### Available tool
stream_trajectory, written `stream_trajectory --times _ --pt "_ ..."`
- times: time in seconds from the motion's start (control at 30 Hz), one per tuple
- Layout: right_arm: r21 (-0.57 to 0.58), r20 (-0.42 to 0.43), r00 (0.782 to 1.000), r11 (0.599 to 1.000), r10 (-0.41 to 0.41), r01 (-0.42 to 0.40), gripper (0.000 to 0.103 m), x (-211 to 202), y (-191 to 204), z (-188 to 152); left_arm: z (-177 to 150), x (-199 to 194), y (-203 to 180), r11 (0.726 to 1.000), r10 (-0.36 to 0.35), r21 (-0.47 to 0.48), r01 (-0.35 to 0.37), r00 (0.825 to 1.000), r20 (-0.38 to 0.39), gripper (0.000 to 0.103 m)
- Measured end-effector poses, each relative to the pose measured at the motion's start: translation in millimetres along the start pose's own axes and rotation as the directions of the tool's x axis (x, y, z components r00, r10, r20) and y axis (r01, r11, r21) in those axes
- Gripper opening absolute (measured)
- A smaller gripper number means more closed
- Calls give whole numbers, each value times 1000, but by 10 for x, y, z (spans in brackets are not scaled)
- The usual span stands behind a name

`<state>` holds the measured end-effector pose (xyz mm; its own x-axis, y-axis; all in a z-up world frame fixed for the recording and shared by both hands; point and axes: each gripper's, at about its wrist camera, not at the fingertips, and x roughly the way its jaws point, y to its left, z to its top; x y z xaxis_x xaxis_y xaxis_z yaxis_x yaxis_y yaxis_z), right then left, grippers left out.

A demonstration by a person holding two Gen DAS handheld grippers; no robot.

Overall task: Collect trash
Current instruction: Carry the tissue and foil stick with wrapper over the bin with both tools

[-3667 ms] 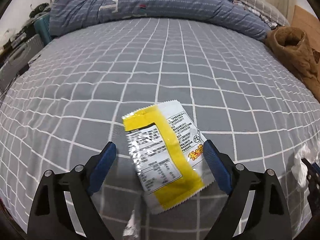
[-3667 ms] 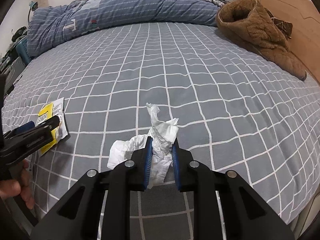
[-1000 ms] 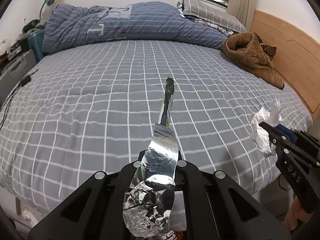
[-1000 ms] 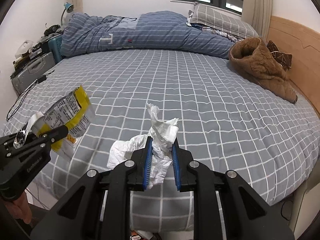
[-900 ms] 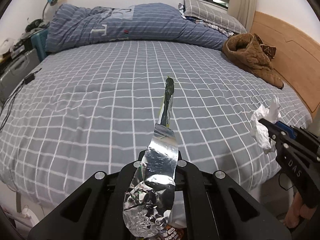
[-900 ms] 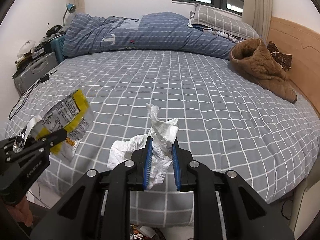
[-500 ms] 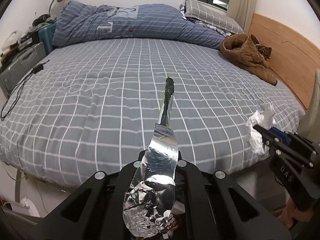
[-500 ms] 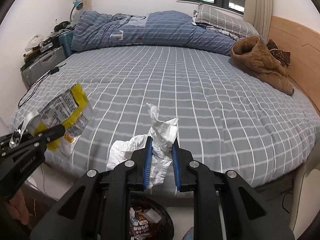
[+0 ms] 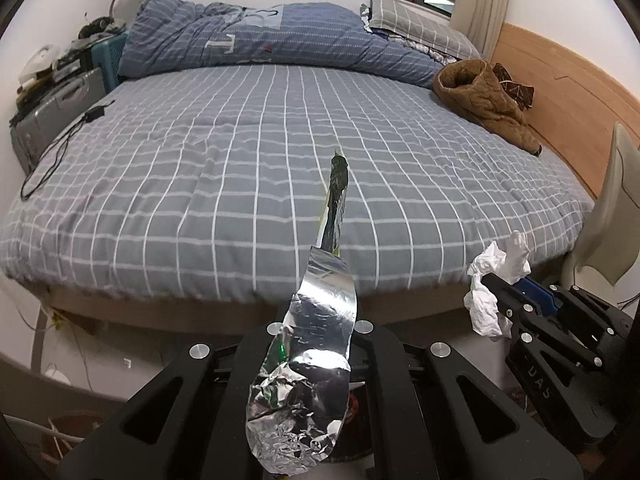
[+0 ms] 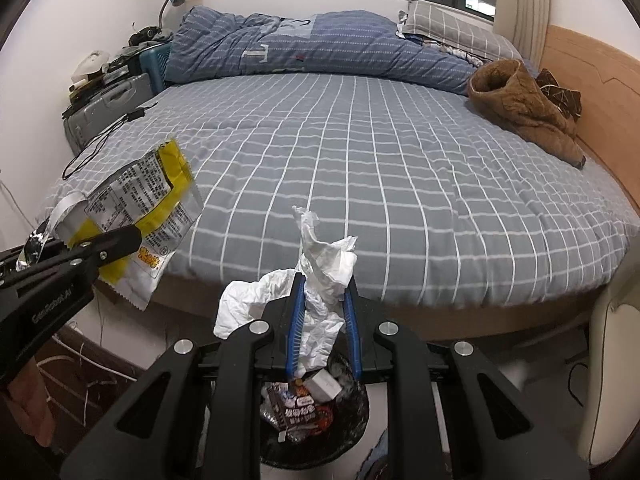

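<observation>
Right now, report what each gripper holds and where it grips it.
The left gripper pinches the yellow and silver snack wrapper near its lower middle. The right gripper clamps the crumpled white tissue around its middle.

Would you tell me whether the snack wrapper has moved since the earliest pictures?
Yes: the snack wrapper, then flat on the bed, is now lifted off it in the left gripper.

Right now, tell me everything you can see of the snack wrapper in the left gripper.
The wrapper is a flat, torn-open snack bag: yellow and white outside with black print and a serrated bottom edge, shiny crinkled foil inside. The left gripper is shut on it, fingers clamping its middle, so it hangs in the air off the bed's near edge, tilted, touching nothing else. In the left wrist view it shows edge-on, foil side up.
</observation>
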<state>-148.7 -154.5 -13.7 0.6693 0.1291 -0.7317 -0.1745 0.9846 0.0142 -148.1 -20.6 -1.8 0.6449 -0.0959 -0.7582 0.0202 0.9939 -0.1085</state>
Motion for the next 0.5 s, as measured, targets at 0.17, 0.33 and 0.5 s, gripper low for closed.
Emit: stream_trajectory --times 0.17,0.33,0.5 --pt "-3 -21 1000 1000 -1 1 18 -98 42 -165 -225 -80 12 1000 14 -3 -14 999 -31 3" --pt "-14 -48 999 1000 -11 11 18 -135 80 -329 -417 -65 35 1000 11 -12 -11 998 -67 3" --pt "-15 -83 996 1000 -16 15 18 -33 92 -469 -548 52 58 1000 9 -15 -11 996 -93 3"
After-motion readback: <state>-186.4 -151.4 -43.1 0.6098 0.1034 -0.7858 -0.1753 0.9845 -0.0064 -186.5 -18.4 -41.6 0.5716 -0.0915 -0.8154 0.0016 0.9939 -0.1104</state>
